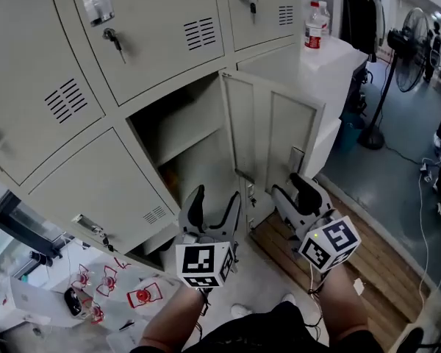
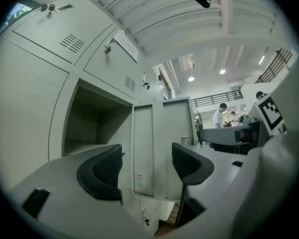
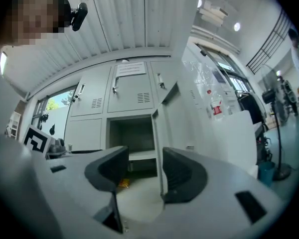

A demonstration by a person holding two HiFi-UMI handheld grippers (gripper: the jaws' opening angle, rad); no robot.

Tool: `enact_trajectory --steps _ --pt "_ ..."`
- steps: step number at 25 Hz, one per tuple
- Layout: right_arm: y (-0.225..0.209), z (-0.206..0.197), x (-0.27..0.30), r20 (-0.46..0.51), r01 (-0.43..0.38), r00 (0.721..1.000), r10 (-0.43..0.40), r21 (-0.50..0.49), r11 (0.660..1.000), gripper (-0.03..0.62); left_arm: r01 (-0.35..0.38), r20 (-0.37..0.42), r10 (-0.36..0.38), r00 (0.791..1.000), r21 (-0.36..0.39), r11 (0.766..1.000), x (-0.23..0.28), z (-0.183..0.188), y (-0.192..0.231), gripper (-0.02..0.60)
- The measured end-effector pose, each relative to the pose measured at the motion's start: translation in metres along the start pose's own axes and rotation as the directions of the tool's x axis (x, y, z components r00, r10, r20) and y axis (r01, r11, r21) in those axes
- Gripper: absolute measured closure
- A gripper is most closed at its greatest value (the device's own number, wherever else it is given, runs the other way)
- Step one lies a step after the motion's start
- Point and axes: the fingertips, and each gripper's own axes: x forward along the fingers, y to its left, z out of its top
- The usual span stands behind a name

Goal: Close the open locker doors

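Note:
A bank of grey lockers fills the head view. One compartment (image 1: 182, 134) stands open, its door (image 1: 275, 134) swung out to the right. My left gripper (image 1: 213, 210) is open and empty just below the opening. My right gripper (image 1: 298, 195) is open and empty too, by the door's lower outer edge, not touching it. In the left gripper view the open door (image 2: 162, 143) shows between the jaws of the left gripper (image 2: 147, 168). The right gripper (image 3: 142, 176) faces the open compartment (image 3: 132, 133), with the door (image 3: 158, 143) edge-on. Something small and yellow (image 3: 123, 183) lies inside.
A bottle (image 1: 314, 26) stands on the white cabinet (image 1: 338, 61) right of the lockers. A standing fan (image 1: 411, 50) and cables are at the far right. A wooden pallet (image 1: 367, 271) lies under my right arm. Sheets with red marks (image 1: 110, 293) lie at lower left. Keys (image 1: 114, 39) hang in shut doors.

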Motion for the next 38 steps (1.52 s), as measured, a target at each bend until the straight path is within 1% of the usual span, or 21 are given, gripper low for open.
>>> enact_trajectory --steps 3,6,9,13,19,21,23,24,28,33,38 --pt "-0.026 0.001 -0.017 0.002 0.069 0.998 -0.069 0.002 0.998 0.39 0.032 -0.012 -0.032 0.999 -0.026 0.999 0.008 -0.006 -0.015 0.279" --pt "-0.051 0.003 -0.027 0.009 0.125 0.992 -0.125 0.009 0.992 0.39 0.043 -0.018 -0.044 0.999 -0.032 0.999 0.013 -0.009 -0.024 0.279" --pt "-0.07 0.002 -0.024 0.003 0.143 0.99 -0.143 0.012 0.99 0.39 0.032 -0.024 -0.032 0.999 -0.037 0.999 0.018 -0.011 -0.026 0.279" --pt "-0.087 -0.003 -0.014 -0.021 0.132 0.991 -0.132 0.021 0.991 0.39 -0.005 -0.03 0.004 1.0 -0.041 0.999 0.023 -0.011 -0.025 0.279" --pt "-0.099 -0.012 0.004 -0.055 0.054 0.997 -0.052 0.038 0.998 0.4 -0.069 -0.028 0.068 0.997 -0.043 0.997 0.034 -0.008 -0.023 0.281" --pt "-0.102 -0.014 0.007 -0.061 0.026 0.998 -0.024 0.035 0.999 0.433 -0.082 -0.02 0.081 0.996 -0.042 0.996 0.039 -0.004 -0.025 0.281" --pt "-0.103 -0.015 0.009 -0.061 -0.006 0.998 0.008 0.034 0.999 0.489 -0.093 -0.015 0.092 0.996 -0.039 0.995 0.043 -0.002 -0.028 0.281" --pt "-0.103 -0.015 0.009 -0.061 -0.024 0.998 0.026 0.031 0.999 0.494 -0.097 -0.015 0.096 0.995 -0.041 0.994 0.045 -0.001 -0.03 0.282" --pt "-0.099 -0.015 0.009 -0.07 -0.096 0.993 0.096 0.01 0.995 0.5 -0.104 -0.013 0.104 0.994 -0.039 0.994 0.055 0.001 -0.039 0.282" --pt "-0.093 -0.016 0.008 -0.078 -0.159 0.984 0.159 0.004 0.987 0.502 -0.103 -0.005 0.103 0.995 -0.032 0.994 0.065 0.006 -0.05 0.282" --pt "-0.077 -0.016 0.005 -0.094 -0.231 0.969 0.228 -0.024 0.973 0.502 -0.083 0.009 0.084 0.996 -0.056 0.995 0.068 0.015 -0.06 0.282"
